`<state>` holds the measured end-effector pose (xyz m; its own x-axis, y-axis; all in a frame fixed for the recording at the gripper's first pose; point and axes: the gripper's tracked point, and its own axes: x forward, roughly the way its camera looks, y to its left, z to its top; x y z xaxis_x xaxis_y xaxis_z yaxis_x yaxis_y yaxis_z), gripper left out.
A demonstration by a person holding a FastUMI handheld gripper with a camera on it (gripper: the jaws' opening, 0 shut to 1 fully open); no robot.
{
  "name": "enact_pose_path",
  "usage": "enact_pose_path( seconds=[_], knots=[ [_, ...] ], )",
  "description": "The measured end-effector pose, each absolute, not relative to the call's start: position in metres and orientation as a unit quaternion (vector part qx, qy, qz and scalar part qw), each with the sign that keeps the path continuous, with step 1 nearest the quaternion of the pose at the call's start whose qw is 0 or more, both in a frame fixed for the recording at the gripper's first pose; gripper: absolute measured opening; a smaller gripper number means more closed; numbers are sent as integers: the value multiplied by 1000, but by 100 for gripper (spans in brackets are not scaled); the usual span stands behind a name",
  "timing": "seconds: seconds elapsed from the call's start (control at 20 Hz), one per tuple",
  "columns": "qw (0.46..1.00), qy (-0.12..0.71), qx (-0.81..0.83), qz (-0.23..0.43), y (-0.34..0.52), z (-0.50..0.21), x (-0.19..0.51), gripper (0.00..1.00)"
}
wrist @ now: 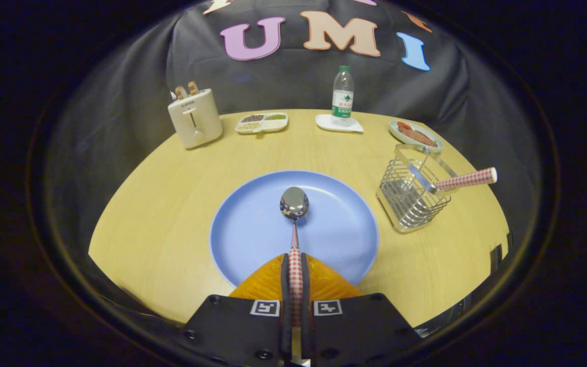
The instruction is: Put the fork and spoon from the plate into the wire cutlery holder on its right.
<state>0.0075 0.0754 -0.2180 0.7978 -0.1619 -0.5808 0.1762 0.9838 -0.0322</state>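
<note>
A: Why are your fingers pinched so tight?

B: Your gripper (295, 275) is clamped on the spoon (294, 214) by its checked handle, bowl forward over the blue plate (344, 234), so it won't swing.

A: And farther off?

B: The fork (464, 179) already leans in the wire cutlery holder (410, 196), right of the plate; your spoon probably goes there next.

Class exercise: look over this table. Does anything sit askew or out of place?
The red-checked utensil leans far over the rim of the wire cutlery holder, not upright. The gripper is shut on the red-checked spoon over the blue plate.
</note>
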Motion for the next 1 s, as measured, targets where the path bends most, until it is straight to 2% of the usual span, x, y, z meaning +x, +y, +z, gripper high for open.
enact_pose_path(
  seconds=[0.3, 0.7, 1.0],
  knots=[
    [951, 294, 20, -92, 50, -155, 7, 10],
    [949, 284, 22, -135, -28, -81, 2, 10],
    [926, 351, 18, -139, -82, -75, 3, 10]
  ],
)
